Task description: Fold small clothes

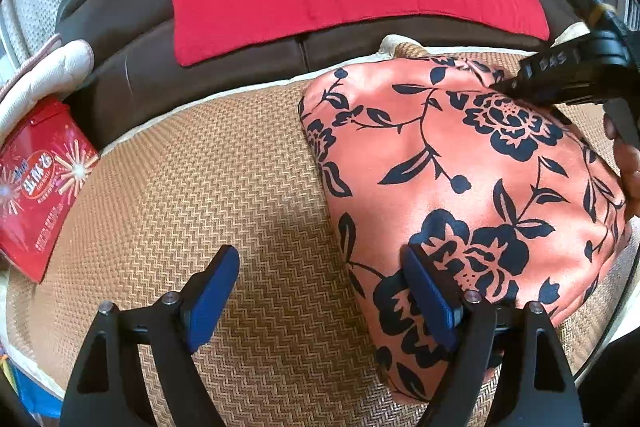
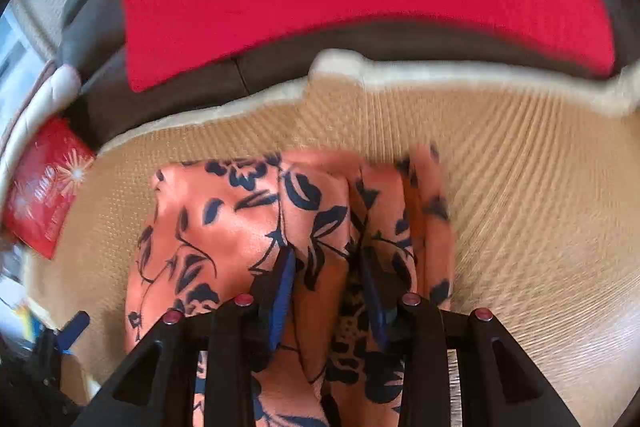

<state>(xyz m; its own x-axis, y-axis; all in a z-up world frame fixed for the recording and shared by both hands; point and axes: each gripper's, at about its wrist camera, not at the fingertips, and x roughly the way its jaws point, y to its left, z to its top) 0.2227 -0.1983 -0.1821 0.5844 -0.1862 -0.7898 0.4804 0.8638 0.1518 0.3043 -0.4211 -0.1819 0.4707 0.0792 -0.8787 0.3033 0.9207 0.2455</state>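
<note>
The floral garment [image 1: 460, 187] lies on the woven mat [image 1: 200, 187], partly folded. The right claw [image 2: 328, 279] grips a bunched fold of the garment between its 2 pads. The left claw [image 1: 320, 291] is released, spread wide, empty, at the garment's near edge.

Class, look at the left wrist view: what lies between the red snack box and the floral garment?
Only bare woven mat separates the red snack box from the floral garment; the left wrist view shows it.
</note>
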